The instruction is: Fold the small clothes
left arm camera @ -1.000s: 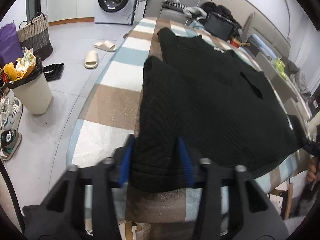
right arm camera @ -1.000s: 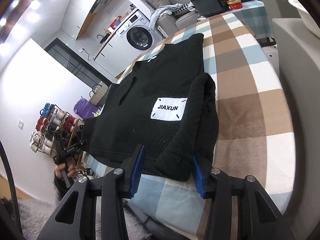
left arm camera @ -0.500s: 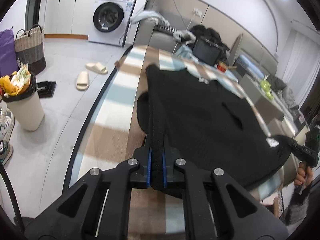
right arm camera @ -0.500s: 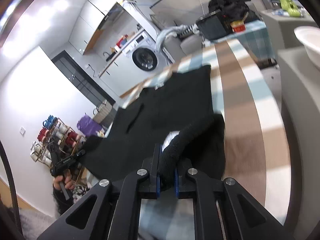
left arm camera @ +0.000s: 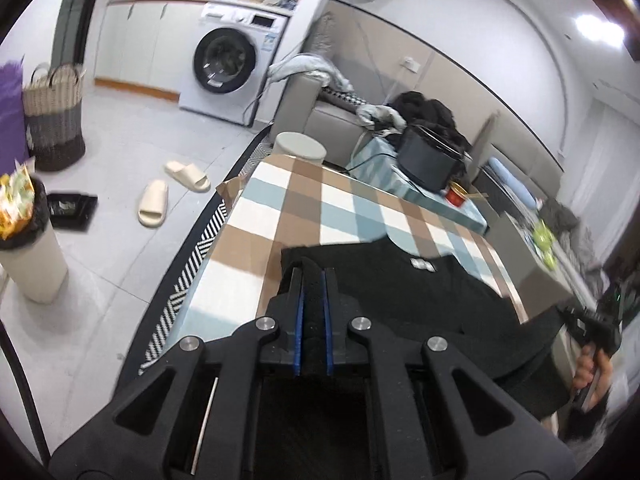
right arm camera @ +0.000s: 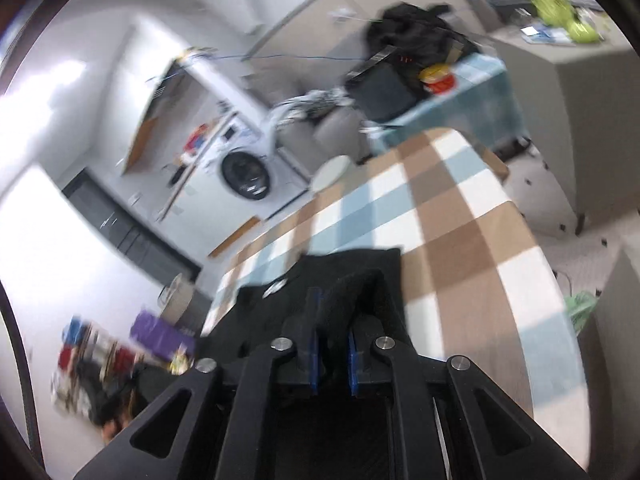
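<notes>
A black knitted garment (left arm camera: 408,292) lies on the checked table (left arm camera: 320,208), its collar label facing the far end. My left gripper (left arm camera: 312,280) is shut on the garment's left bottom corner and holds it lifted over the body. My right gripper (right arm camera: 332,312) is shut on the right bottom corner of the same garment (right arm camera: 352,272), also lifted above the table (right arm camera: 460,232). The right gripper also shows at the right edge of the left wrist view (left arm camera: 592,320). The right wrist view is blurred.
A black appliance (left arm camera: 428,160) and a red cup (left arm camera: 456,194) stand on a blue-covered stand beyond the table's far end. A white stool (left arm camera: 300,146), a washing machine (left arm camera: 228,68), slippers (left arm camera: 154,202), a bin (left arm camera: 28,252) and a basket (left arm camera: 54,116) are on the floor at left.
Both grippers closed on the garment's bottom corners, lifted them and carried them forward toward the collar. The hem now hangs folded over the body.
</notes>
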`<state>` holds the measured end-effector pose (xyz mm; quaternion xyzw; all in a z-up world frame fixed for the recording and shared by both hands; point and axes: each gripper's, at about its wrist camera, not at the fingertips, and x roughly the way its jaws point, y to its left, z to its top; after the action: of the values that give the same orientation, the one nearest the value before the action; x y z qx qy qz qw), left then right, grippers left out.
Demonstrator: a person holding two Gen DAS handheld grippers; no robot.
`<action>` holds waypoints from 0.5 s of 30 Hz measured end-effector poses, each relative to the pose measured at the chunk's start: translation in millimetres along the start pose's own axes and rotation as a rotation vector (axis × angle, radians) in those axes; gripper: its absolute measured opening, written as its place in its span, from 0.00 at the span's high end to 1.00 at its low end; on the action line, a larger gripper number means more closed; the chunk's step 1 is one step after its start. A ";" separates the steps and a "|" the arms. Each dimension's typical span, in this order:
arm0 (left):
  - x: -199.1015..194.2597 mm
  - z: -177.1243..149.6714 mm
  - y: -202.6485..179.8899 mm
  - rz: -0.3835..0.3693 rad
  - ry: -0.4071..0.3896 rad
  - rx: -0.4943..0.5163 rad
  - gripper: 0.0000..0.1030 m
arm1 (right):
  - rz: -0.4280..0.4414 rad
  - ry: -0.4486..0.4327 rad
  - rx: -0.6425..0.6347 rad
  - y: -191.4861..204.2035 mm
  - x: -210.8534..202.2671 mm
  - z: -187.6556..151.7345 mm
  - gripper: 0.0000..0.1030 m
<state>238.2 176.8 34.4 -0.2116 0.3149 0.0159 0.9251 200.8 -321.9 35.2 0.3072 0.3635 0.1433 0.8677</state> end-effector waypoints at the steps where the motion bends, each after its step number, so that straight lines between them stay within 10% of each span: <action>1: 10.5 4.0 4.0 0.021 0.015 -0.022 0.89 | -0.018 0.016 0.022 -4.5 10.6 6.2 0.84; 8: 39.3 -9.7 31.0 0.096 0.085 -0.049 0.37 | -0.128 0.070 -0.050 -14.7 19.0 4.7 0.54; 15: 42.3 -37.4 24.5 0.121 0.138 0.063 0.36 | -0.196 0.135 -0.113 -26.2 15.7 -6.9 0.54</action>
<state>246.5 179.7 -26.6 -0.1637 0.3905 0.0472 0.9047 207.4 -331.8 6.2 0.2103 0.4409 0.0985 0.8670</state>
